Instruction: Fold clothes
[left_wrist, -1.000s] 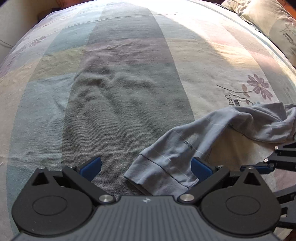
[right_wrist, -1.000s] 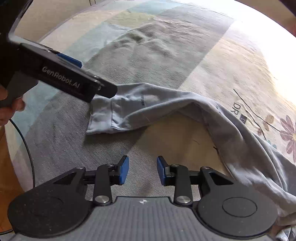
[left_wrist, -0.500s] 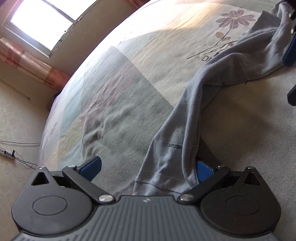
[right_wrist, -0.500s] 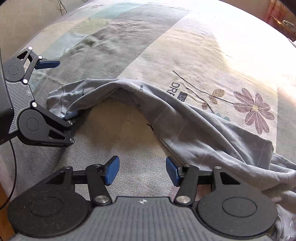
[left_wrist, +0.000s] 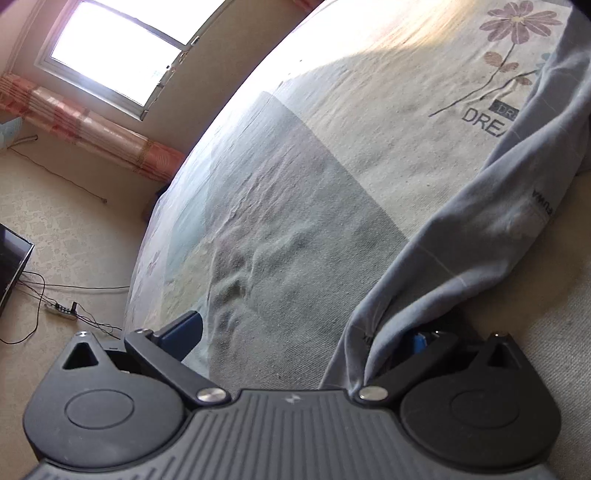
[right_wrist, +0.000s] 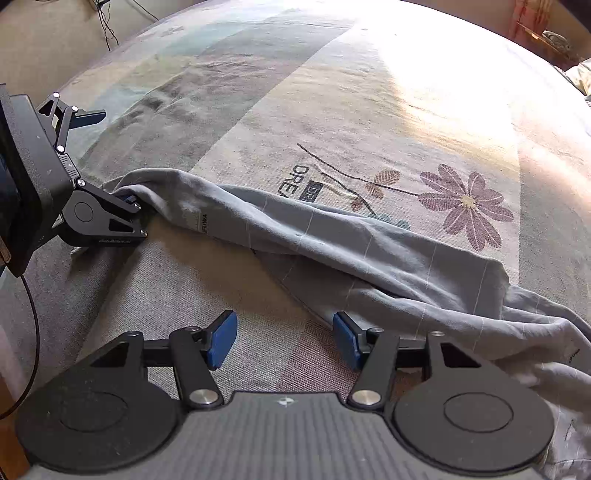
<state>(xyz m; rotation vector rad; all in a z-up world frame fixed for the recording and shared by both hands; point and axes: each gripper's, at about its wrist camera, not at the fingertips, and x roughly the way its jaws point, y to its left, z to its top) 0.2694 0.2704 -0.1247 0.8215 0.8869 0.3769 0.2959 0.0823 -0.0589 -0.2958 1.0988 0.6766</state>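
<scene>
A grey long-sleeved garment (right_wrist: 351, 251) lies crumpled in a long band across the bed. Its cuff end (left_wrist: 461, 258) drapes over the right finger of my left gripper (left_wrist: 303, 332), hiding that pad. The left gripper (right_wrist: 110, 158) is open wide and tilted, one finger raised above the sheet, the other tucked under the cuff. My right gripper (right_wrist: 284, 339) hangs open over bare sheet near the middle of the garment. Its right pad sits just beside the garment's lower edge, with nothing between the fingers.
The bed sheet (right_wrist: 369, 110) has wide pastel stripes and a purple flower print (right_wrist: 465, 203). Beyond the bed edge lie floor, a power strip with cables (left_wrist: 59, 310), a window (left_wrist: 122, 48) and a pink curtain (left_wrist: 92, 129). A pillow (right_wrist: 580, 77) peeks in at the far right.
My left gripper has rolled and dipped, sliding its right finger under the cuff. My right gripper has moved along the garment towards its middle and opened wider.
</scene>
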